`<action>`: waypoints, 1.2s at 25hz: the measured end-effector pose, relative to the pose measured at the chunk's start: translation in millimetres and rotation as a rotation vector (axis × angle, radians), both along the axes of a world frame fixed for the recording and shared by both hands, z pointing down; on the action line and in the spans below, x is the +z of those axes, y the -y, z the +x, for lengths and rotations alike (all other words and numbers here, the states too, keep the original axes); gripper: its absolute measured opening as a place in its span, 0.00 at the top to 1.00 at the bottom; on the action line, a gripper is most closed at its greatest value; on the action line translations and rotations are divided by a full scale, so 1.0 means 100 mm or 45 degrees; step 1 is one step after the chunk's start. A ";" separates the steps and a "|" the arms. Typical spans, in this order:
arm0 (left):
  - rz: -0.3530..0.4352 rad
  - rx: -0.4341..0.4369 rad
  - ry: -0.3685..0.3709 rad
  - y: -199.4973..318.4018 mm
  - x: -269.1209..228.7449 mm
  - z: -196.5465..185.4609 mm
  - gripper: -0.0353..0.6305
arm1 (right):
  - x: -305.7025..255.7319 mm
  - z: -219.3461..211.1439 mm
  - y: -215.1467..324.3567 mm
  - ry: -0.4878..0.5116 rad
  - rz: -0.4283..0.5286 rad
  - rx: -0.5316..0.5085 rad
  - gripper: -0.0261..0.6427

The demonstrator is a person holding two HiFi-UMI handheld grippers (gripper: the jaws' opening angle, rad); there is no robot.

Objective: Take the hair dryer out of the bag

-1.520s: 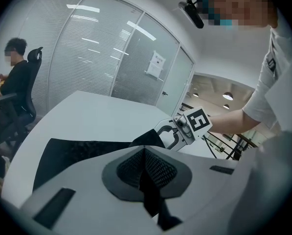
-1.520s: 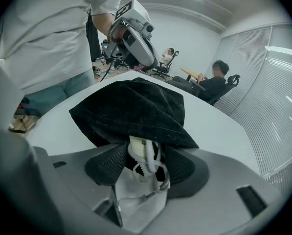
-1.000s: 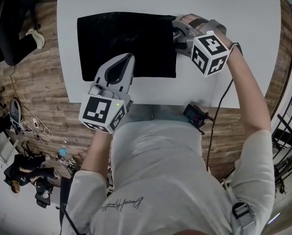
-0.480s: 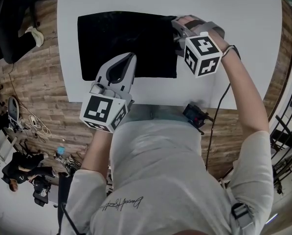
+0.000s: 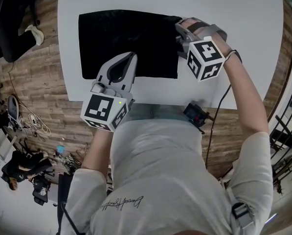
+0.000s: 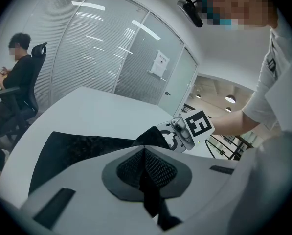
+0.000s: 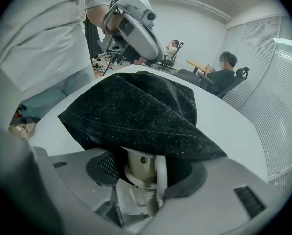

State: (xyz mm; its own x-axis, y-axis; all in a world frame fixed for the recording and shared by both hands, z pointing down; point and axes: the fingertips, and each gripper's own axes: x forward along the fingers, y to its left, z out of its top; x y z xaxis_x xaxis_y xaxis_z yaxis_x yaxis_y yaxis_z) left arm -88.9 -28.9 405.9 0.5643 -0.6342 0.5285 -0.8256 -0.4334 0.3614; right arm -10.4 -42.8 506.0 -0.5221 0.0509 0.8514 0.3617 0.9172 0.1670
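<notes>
Seen from the head view, the left tool (image 5: pixel 130 58) lies tip-down on the near half of a flat black cloth bag (image 5: pixel 126 33) spread on the white table (image 5: pixel 234 4). The right tool (image 5: pixel 178 37) is pushed in at the bag's end, off to the left tool's right and a little beyond it. From up there the cloth covers whatever is inside, and neither tool's jaws can be read. The right gripper view fills that in. The bag's speckled hem drapes over that tool's tips like a hood, and under it the handle of a cream plastic hair dryer (image 7: pixel 140 163) stands between the jaws, with a pale cord trailing back toward the tool's body. These jaws stand wide and have just been closing. Dark gaps show on either side of the handle, so the pads are not pressing on it. The rest of the dryer lies ahead of the tips, inside the bag and out of sight. The left gripper view shows its own jaws drawn together, the meshed pads meeting in a ridge with a strip of black cloth pinched between them. Ahead of those tips the bag stretches away, with the right tool's marker cube at its far end. Both gripper views also take in the room beyond the tools: a seated person in an office chair (image 6: pixel 18 77) beside a glass wall with blinds (image 6: pixel 111 48). The head view, looking down, gives the wooden floor (image 5: pixel 38 97) around the table.
</notes>
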 end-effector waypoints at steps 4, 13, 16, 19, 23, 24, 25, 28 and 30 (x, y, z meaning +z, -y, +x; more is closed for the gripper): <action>0.005 -0.001 -0.001 -0.03 -0.02 0.01 0.93 | -0.01 0.02 -0.05 0.023 0.019 0.023 0.61; -0.005 0.002 0.003 -0.05 0.00 -0.04 0.93 | -0.03 0.00 -0.06 0.047 0.033 0.034 0.63; -0.006 0.003 0.000 -0.06 0.00 -0.07 0.93 | -0.03 -0.03 -0.07 0.048 0.023 0.038 0.63; -0.002 0.005 -0.004 -0.05 -0.03 -0.08 0.93 | -0.06 -0.04 -0.07 0.051 0.023 0.037 0.63; 0.004 0.008 -0.003 -0.05 -0.05 -0.07 0.93 | -0.10 -0.03 -0.07 0.054 0.033 0.037 0.63; 0.003 0.009 -0.004 -0.05 -0.05 -0.06 0.93 | -0.11 -0.03 -0.07 0.056 0.035 0.040 0.63; 0.002 0.010 -0.006 -0.05 -0.04 -0.06 0.93 | -0.12 -0.03 -0.06 0.061 0.037 0.044 0.63; 0.000 0.011 -0.006 -0.04 -0.04 -0.06 0.93 | -0.17 -0.04 -0.06 0.074 0.037 0.051 0.63; 0.001 0.009 -0.004 -0.03 -0.04 -0.06 0.93 | -0.19 -0.04 -0.06 0.072 0.040 0.052 0.64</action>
